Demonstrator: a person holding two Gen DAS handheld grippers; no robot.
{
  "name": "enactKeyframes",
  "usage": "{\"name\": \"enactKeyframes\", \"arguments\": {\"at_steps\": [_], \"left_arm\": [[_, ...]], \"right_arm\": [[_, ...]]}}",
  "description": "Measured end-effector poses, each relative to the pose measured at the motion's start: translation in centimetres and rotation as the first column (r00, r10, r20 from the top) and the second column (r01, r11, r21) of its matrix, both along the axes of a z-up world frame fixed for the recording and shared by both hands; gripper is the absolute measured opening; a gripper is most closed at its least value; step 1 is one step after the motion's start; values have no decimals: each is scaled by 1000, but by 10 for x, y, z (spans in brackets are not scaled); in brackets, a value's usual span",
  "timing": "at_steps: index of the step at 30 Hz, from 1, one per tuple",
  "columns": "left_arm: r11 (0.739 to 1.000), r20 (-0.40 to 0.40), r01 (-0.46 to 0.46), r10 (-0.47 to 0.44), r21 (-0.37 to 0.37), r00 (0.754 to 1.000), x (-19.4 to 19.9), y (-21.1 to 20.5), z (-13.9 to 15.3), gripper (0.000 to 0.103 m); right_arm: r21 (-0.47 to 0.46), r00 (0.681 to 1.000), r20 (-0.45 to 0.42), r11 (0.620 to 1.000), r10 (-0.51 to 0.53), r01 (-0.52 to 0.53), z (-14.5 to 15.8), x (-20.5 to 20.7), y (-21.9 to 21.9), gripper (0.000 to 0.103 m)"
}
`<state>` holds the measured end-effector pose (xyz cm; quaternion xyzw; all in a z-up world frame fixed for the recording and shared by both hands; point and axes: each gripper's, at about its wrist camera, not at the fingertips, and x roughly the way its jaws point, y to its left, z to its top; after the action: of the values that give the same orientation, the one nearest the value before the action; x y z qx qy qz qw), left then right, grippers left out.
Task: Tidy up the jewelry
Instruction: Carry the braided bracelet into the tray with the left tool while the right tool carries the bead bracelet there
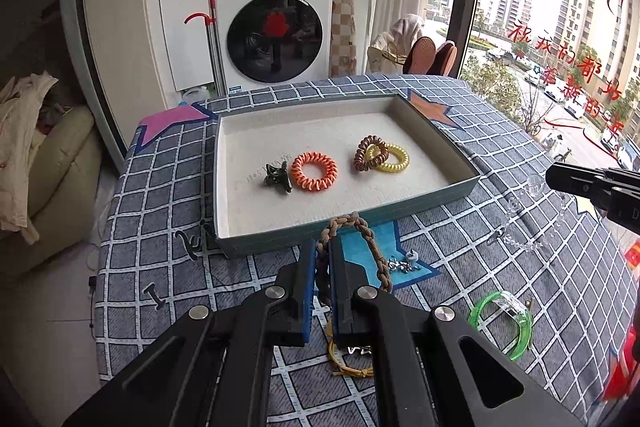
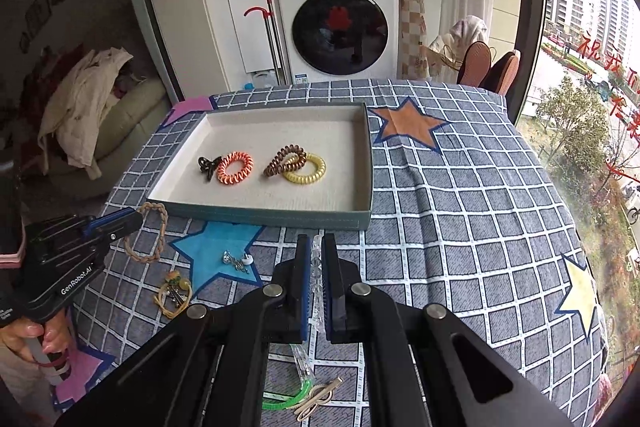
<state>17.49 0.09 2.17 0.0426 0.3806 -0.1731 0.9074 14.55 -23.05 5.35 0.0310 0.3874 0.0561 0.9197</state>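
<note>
A shallow teal tray (image 1: pixel 352 223) (image 2: pixel 280 217) with a white lining holds a dark hair claw (image 1: pixel 277 177), an orange coil hair tie (image 1: pixel 314 171), and a brown coil tie (image 1: pixel 371 153) overlapping a yellow one (image 1: pixel 394 158). My left gripper (image 1: pixel 322 255) is shut on a brown braided bracelet (image 1: pixel 366 239), held just in front of the tray's near wall; it also shows in the right wrist view (image 2: pixel 154 227). My right gripper (image 2: pixel 316 251) is shut on a clear beaded bracelet (image 2: pixel 317 267), which hangs from it in the left wrist view (image 1: pixel 532 223).
On the checked cloth lie a silver chain piece (image 1: pixel 402 263) (image 2: pixel 236 261), a yellow cord bracelet (image 1: pixel 344 359) (image 2: pixel 174 293), a green and clear bangle (image 1: pixel 502 319) (image 2: pixel 296 383) and a beige clip (image 2: pixel 318 397). A washing machine (image 1: pixel 276 35) stands behind the table.
</note>
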Motion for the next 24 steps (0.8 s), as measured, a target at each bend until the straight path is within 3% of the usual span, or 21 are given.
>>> {"name": "enactKeyframes", "arguments": {"at_steps": [12,17,24], "left_arm": [[999,10,-34,34,16,999,54,10,15,26],[998,-33,-55,56,9,998,89,9,7,26],[996,-52,-76,78,38,996,121,-4,-14,26]], "right_arm": [[55,996,34,995,80,-82,32,63,31,6],[74,995,12,993,96,-96,20,98,44,6],[85,997,-60,995,58,-53,-21,142,40,6]]}}
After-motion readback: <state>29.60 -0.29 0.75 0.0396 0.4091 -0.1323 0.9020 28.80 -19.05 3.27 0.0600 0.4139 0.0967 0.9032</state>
